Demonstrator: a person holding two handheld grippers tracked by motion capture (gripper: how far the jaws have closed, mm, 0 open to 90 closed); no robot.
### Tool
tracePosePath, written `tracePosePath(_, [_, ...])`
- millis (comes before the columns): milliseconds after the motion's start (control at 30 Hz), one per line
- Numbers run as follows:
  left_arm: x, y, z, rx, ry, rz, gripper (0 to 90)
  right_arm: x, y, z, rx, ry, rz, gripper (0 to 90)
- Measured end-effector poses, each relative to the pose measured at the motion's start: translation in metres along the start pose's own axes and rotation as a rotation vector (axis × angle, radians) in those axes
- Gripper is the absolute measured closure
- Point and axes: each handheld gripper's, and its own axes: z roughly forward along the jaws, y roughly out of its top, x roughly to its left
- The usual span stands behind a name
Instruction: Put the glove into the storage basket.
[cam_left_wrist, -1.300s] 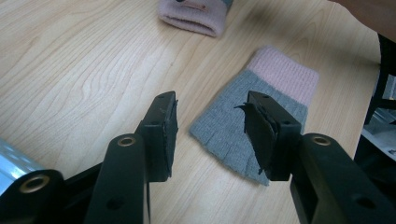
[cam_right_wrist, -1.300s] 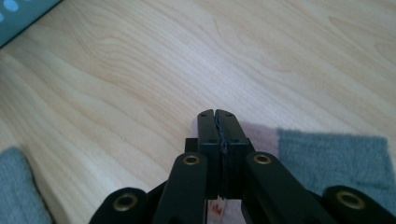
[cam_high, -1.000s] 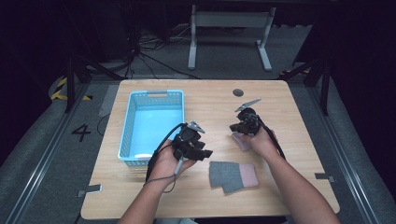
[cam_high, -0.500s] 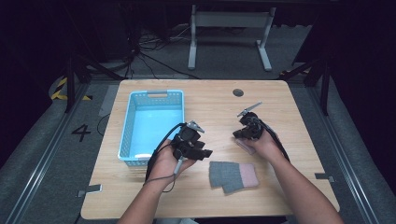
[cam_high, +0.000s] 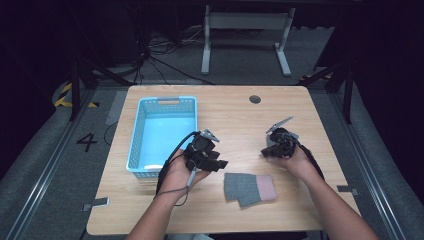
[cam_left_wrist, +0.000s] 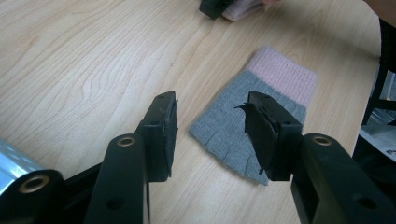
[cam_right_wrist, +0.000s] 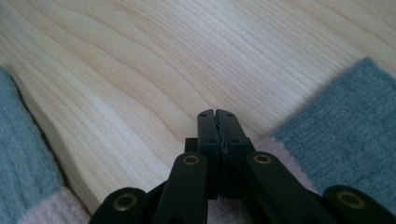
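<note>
One pale wooden table (cam_high: 235, 115) takes up the middle of the high view and carries everything else. A light blue basket (cam_high: 167, 100) is set on its left part, open side up and with nothing seen inside, so it is judged to be the place where things are meant to be put.

A grey sock with a pink cuff (cam_high: 249, 188) is laid flat near the lower middle of the high view, between the two forearms and apart from the basket. It can be reached from either side there.

The left gripper (cam_left_wrist: 210, 126) is held low over the grey end of this sock, its jaws spread wide with nothing between them. The sock's corner is seen through the gap, so a grasp appears to be lined up but not yet made.

The right gripper (cam_right_wrist: 218, 116) is held above and to the right of the sock in the high view, with its jaws pressed together. In the left gripper view, a second sock (cam_left_wrist: 245, 6) is seen as pink fabric at the top edge, and it is judged to be pinched by its cuff.
</note>
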Motion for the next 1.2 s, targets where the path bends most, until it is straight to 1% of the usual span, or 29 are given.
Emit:
tracePosePath(167, [0.001,0.000,-0.001,-0.003,0.002,0.002,54.3,-0.002,-0.011,-0.004,-0.006,-0.007,0.006,89.7])
tracePosePath(533, [0.000,0.001,0.000,0.000,0.001,0.003,54.3,-0.008,-0.028,-0.013,-0.007,-0.027,0.018,89.7])
tracePosePath(767, [-0.001,0.003,0.002,0.001,-0.002,0.007,54.3,-0.014,-0.039,-0.020,-0.011,-0.041,0.044,89.7])
tracePosePath(867, [-0.002,0.004,0.002,0.000,-0.003,0.014,54.2,-0.017,-0.043,-0.022,-0.014,-0.046,0.058,89.7])
tracePosePath(1067, [-0.001,0.004,0.002,-0.001,-0.003,0.013,54.2,-0.023,-0.048,-0.025,-0.022,-0.049,0.083,89.7])
tracePosePath(1200, [-0.002,0.005,0.001,-0.008,-0.004,0.011,54.1,-0.023,-0.049,-0.028,-0.040,-0.045,0.082,89.3])
